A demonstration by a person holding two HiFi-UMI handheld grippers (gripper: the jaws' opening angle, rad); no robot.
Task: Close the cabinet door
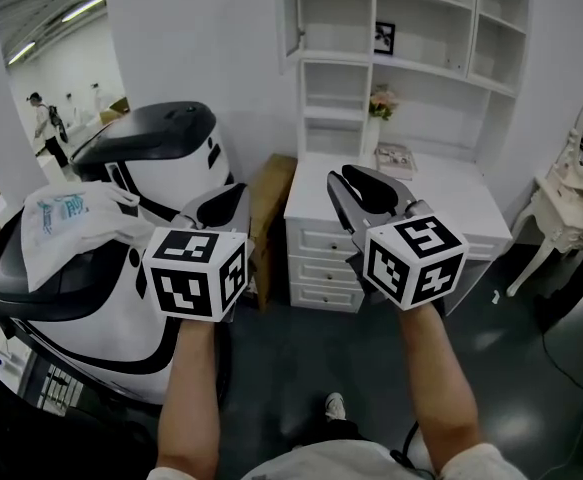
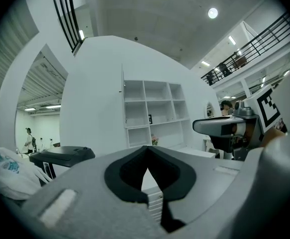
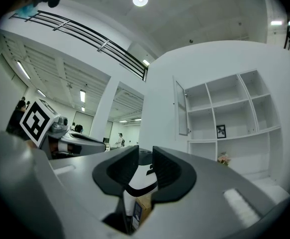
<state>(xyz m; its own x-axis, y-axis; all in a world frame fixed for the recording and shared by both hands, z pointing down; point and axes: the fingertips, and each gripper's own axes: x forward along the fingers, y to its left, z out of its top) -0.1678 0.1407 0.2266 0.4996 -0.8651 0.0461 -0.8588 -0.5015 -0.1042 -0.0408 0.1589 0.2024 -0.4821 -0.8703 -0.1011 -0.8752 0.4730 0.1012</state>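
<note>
The white shelf unit (image 1: 401, 58) stands against the far wall, some way beyond both grippers. Its narrow cabinet door (image 1: 291, 13) at the top left hangs open, swung out from the shelves; it shows edge-on in the left gripper view as door (image 2: 122, 98) and more broadside in the right gripper view as door (image 3: 181, 108). My left gripper (image 1: 233, 196) is shut, its tips meeting with nothing between them (image 2: 145, 149). My right gripper (image 1: 343, 178) is open by a narrow gap and empty (image 3: 145, 151). Both are held level, side by side, apart from the cabinet.
A large white and black machine (image 1: 161, 158) with a plastic bag (image 1: 66, 213) on it fills the left. A brown panel (image 1: 269, 208) leans beside the white desk with drawers (image 1: 321, 243). A dressing table (image 1: 571, 198) stands at the right. A person (image 1: 46, 123) is far off.
</note>
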